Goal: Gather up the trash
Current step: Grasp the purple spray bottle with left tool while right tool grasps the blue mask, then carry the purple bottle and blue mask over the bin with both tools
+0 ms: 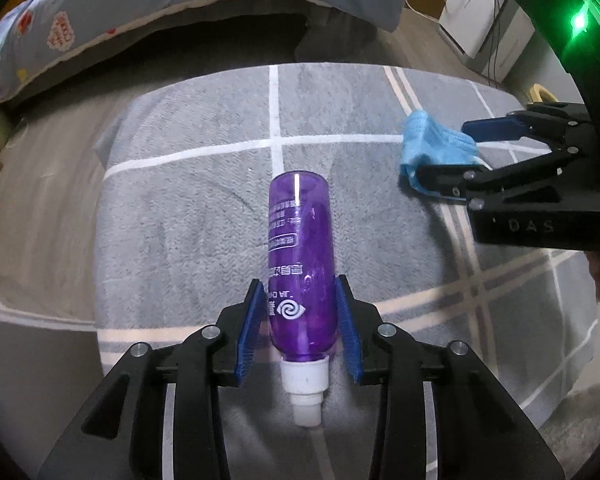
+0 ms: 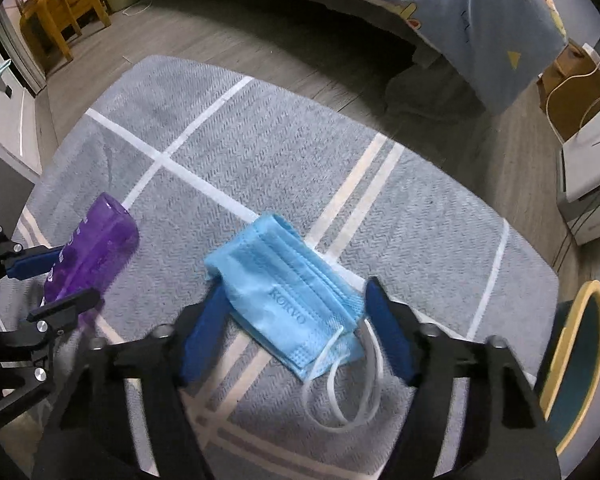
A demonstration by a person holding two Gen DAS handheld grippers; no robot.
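A purple plastic bottle (image 1: 298, 264) with a white cap lies on the grey rug (image 1: 188, 216), cap toward me. My left gripper (image 1: 299, 292) straddles its lower body, pads close to its sides with small gaps, so it is open. The bottle also shows in the right wrist view (image 2: 94, 248). A folded blue face mask (image 2: 288, 288) with white ear loops lies on the rug between the open fingers of my right gripper (image 2: 294, 292). In the left wrist view the mask (image 1: 432, 140) sits between the right gripper's fingers (image 1: 496, 124).
A bed with a cartoon-print blue cover (image 1: 148, 4) stands beyond the rug, dark space under it. White appliances with cables (image 1: 484, 12) stand at the right. A yellow-rimmed teal bin (image 2: 580, 360) sits at the rug's right edge. A wooden chair (image 2: 60, 12) stands far left.
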